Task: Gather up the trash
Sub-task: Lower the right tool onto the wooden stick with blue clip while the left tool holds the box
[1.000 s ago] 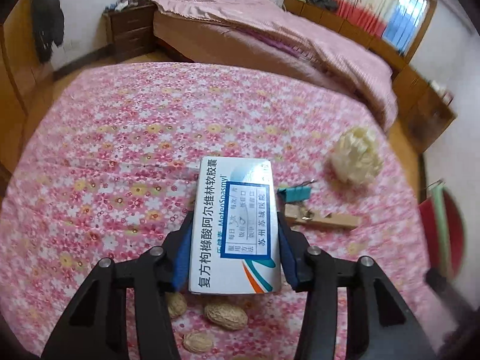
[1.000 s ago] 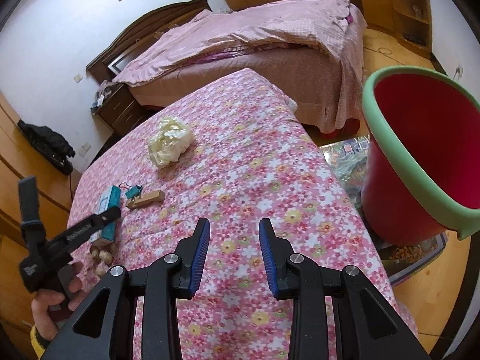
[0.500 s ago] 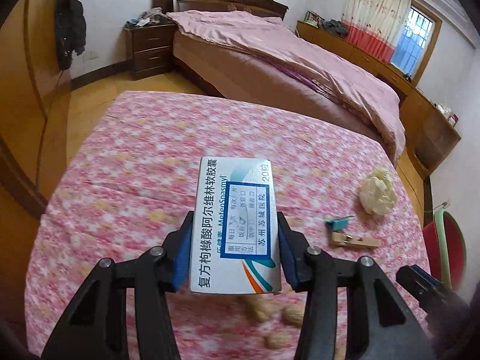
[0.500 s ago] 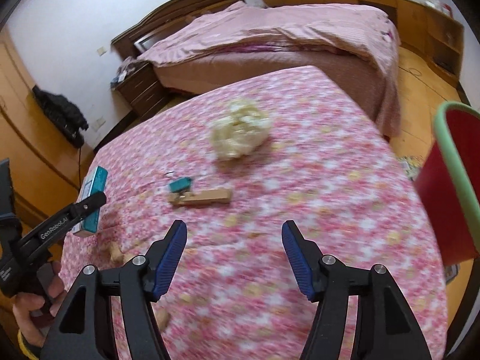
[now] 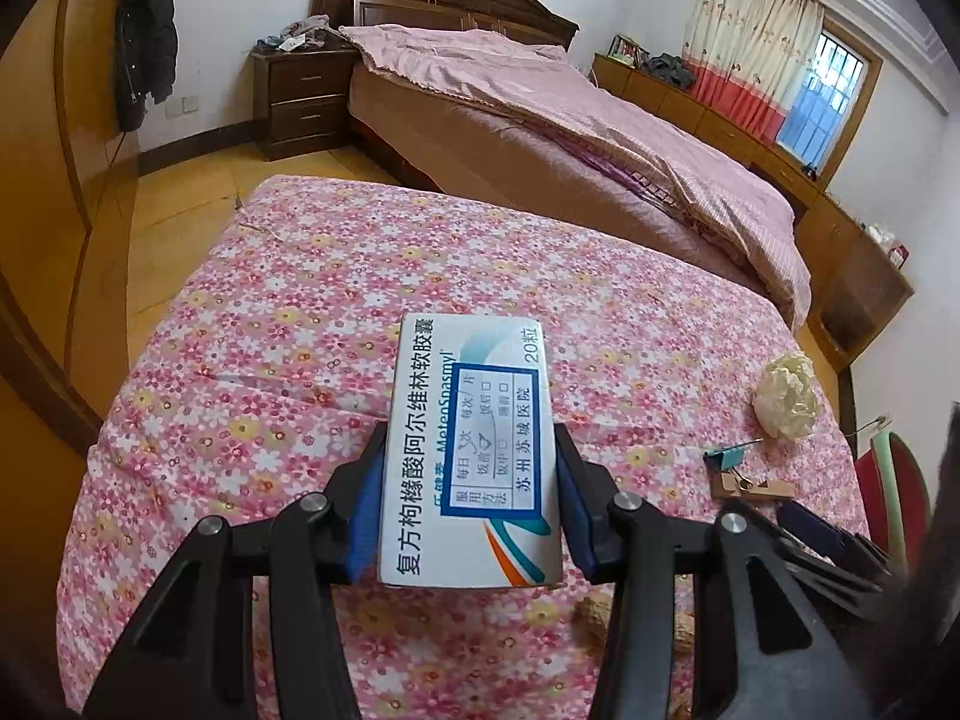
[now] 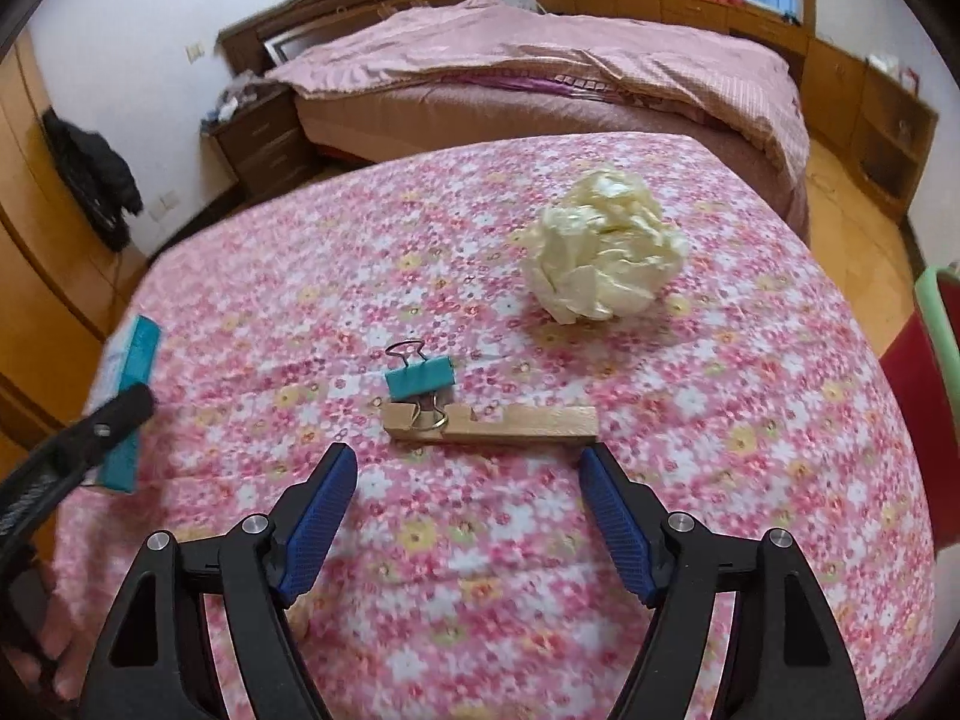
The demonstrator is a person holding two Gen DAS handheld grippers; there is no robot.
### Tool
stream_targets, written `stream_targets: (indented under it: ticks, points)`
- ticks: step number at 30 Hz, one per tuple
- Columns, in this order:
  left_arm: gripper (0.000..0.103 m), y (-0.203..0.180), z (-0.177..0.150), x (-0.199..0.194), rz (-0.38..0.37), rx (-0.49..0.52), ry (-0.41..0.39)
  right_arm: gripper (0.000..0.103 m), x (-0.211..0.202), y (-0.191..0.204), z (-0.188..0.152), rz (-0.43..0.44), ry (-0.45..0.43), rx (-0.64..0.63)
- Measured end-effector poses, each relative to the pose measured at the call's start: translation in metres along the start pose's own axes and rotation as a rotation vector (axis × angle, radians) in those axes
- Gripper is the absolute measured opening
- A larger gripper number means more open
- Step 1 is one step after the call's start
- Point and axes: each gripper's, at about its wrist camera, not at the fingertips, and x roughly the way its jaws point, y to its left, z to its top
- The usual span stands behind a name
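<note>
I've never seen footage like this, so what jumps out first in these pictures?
A white medicine box clamped in the left gripper fills the left view. Ahead of the right gripper, whose empty jaws are opening, a wooden clothespin, teal binder clip and crumpled paper ball lie on the pink flowered cloth.

Pink floral cloth (image 6: 480,540), pale yellow paper ball (image 6: 606,252), teal clip (image 6: 420,378).

We see a home bedroom: a made bed (image 5: 600,138) with a pink quilt and dark wooden headboard (image 5: 444,3), a nightstand (image 5: 300,99) beside it, a curtained window (image 5: 822,102), low wooden cabinets (image 6: 864,102), and a dark jacket (image 5: 144,54) hanging on the wall.
</note>
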Motion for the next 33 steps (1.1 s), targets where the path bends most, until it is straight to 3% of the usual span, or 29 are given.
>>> stream_targets:
  ticks: [8,13,17,25,33]
  points:
    - [0.05,0.005,0.0,-0.007,-0.03,-0.024,-0.019,0.081,0.016,0.019,0.007,-0.107,-0.018,-0.073]
    - [0.05,0.0,-0.003,-0.012,-0.005,-0.009,-0.028,0.081,0.017,0.01,0.012,-0.064,-0.005,-0.099]
    - [0.05,-0.005,-0.004,-0.021,0.013,-0.006,-0.044,0.081,0.02,0.001,0.016,-0.091,-0.011,-0.157]
    - [0.05,-0.021,-0.013,-0.032,0.032,-0.001,-0.031,0.078,0.02,-0.016,0.019,-0.023,-0.027,-0.17]
    - [0.05,-0.037,-0.023,-0.039,0.02,0.007,-0.007,0.078,-0.005,-0.041,-0.006,0.065,0.001,-0.118]
